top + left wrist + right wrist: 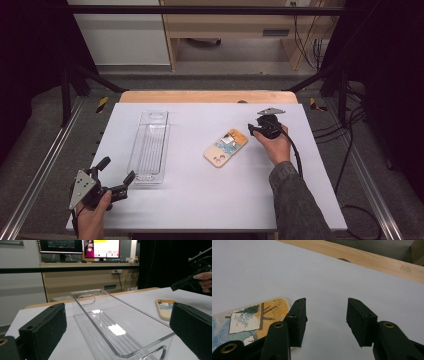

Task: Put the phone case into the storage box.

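The right gripper [254, 131] sits low over the white table surface [210, 200], held in the person's right hand [276, 145]. Its jaws stand partly apart with nothing but bare table between the pads; no contact with any object is visible. In the right gripper view the phone case [249, 318], printed with a painted scene in orange and blue, lies flat just outside one finger [298, 320], its rounded corner reaching up to that finger's outer face. Whether case and finger touch cannot be told. The other finger [359, 320] stands clear on bare table, well away from the case.

In the high view the phone case [226, 147] lies printed side up, just beside the tips of the right gripper, between that gripper and the clear plastic tray [150, 150].

The left gripper [117, 175] is held in the left hand [92, 215] near the table's front edge, jaws wide apart and holding nothing. In the left gripper view the near end of the tray [120, 350], with its cut-out handle, lies between the two fingers [45, 327] without touching either. The tray is empty and rests upright on the table.
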`<action>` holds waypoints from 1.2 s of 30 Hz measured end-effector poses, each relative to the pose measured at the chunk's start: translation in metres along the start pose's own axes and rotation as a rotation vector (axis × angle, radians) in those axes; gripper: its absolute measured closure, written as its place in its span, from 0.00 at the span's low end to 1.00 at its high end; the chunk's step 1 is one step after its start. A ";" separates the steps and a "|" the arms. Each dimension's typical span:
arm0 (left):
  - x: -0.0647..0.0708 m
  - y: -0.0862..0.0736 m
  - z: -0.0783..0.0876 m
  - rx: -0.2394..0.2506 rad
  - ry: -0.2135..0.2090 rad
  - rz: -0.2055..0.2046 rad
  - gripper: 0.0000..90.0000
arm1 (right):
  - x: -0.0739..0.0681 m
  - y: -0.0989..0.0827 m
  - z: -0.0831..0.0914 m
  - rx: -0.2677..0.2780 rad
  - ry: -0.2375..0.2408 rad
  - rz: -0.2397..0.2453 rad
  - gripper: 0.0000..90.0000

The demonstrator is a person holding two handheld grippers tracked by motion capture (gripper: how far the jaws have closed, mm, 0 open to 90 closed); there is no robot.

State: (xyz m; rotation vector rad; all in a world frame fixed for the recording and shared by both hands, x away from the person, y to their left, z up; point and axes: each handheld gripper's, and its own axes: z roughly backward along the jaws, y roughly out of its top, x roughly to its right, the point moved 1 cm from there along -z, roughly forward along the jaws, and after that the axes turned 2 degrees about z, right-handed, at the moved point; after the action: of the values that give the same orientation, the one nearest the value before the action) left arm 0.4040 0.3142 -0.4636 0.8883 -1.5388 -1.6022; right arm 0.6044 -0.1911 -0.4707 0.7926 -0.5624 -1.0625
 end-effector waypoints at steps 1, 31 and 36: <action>0.000 0.000 0.000 0.000 0.000 0.000 0.01 | 0.001 0.000 -0.001 0.003 -0.001 -0.002 0.57; 0.001 0.000 0.000 0.002 -0.001 -0.007 0.01 | -0.016 -0.013 -0.028 -0.032 0.104 0.071 1.00; 0.000 0.001 0.000 0.002 0.000 -0.006 0.01 | -0.019 -0.015 -0.032 -0.041 0.100 0.083 1.00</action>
State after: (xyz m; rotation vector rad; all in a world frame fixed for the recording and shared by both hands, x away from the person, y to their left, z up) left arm 0.4036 0.3139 -0.4630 0.8947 -1.5395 -1.6048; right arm 0.6127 -0.1684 -0.5022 0.7761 -0.4831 -0.9501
